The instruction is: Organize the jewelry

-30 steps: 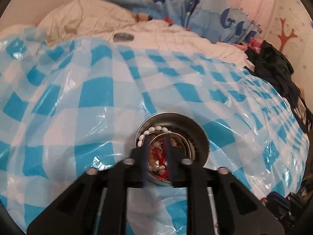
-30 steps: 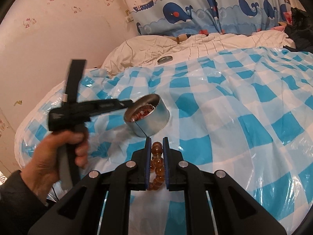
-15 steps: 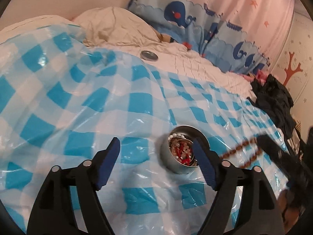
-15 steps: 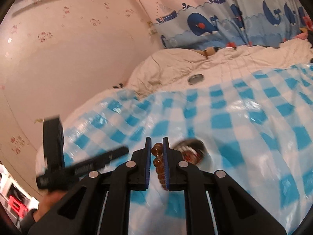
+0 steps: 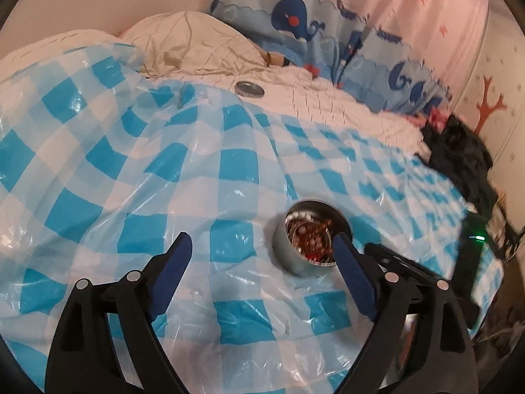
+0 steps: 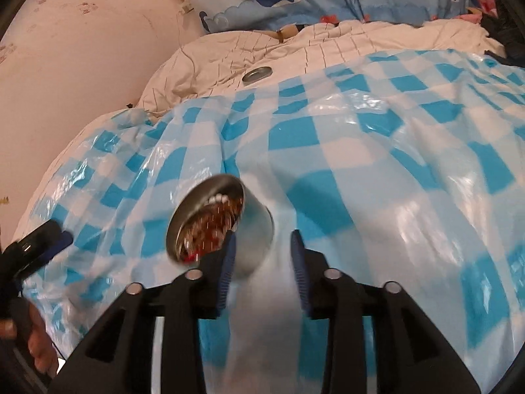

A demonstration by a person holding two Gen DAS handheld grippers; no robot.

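A round metal tin (image 5: 313, 238) stands on the blue-and-white checked plastic sheet (image 5: 164, 177). It holds white pearl beads, amber beads and something red; it also shows in the right wrist view (image 6: 220, 226). My left gripper (image 5: 262, 272) is wide open and empty, the tin just ahead of its right finger. My right gripper (image 6: 262, 259) is open and empty, the tin just left of its left finger. The amber bead string lies in the tin.
The tin's flat metal lid (image 5: 250, 89) lies on the white quilt behind the sheet, also in the right wrist view (image 6: 257, 74). Whale-print curtains (image 5: 295, 19) hang behind. Dark clothes (image 5: 459, 151) are piled at the right. A pink wall (image 6: 65, 65) stands at the left.
My right gripper opened and let the amber bead string go into the tin. My left gripper opened, left the tin and pulled back to the left.
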